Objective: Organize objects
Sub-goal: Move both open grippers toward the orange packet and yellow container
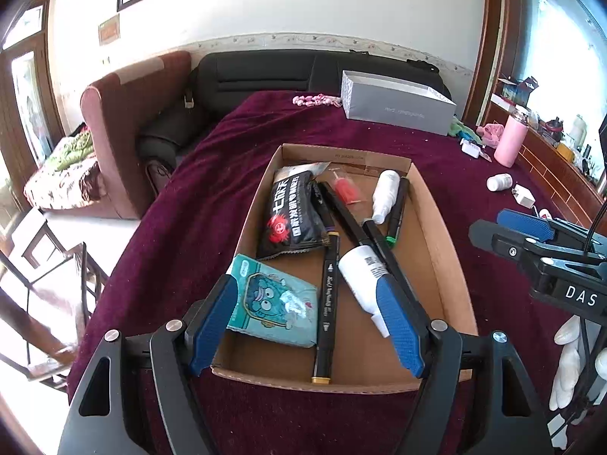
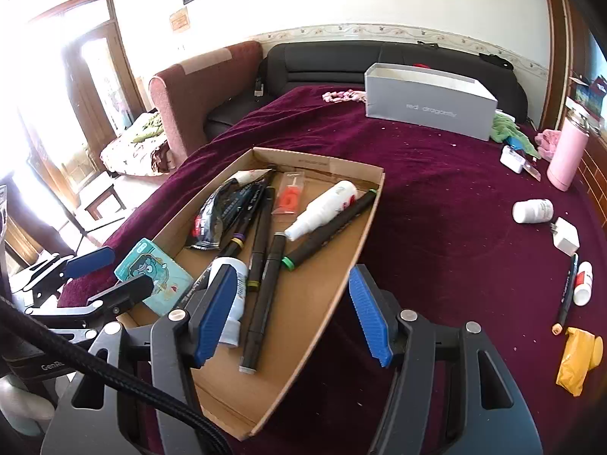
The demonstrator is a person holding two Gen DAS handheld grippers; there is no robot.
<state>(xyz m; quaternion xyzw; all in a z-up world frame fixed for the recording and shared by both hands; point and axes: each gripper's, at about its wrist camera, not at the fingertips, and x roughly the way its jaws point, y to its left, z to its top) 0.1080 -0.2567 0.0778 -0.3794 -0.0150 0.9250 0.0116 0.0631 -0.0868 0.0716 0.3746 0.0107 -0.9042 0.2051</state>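
You are collecting clutter in the cardboard tray (image 2: 343, 244) on the maroon cloth (image 2: 436, 197); markers (image 2: 261, 239) and bottles are already lying inside. Both the left gripper (image 1: 309, 320) and right gripper (image 2: 292, 313) are hovering released, gripping nothing, while a white pill bottle (image 2: 531, 211) is waiting outside.

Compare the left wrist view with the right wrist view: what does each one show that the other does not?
Only the left wrist view shows the white glove at its right edge.

Only the right wrist view shows the yellow packet, a loose marker and a small white tube on the cloth to the right.

Both show the cardboard tray with markers, the teal tissue pack, the grey box, the pink bottle, and the left gripper and right gripper, both open and empty.
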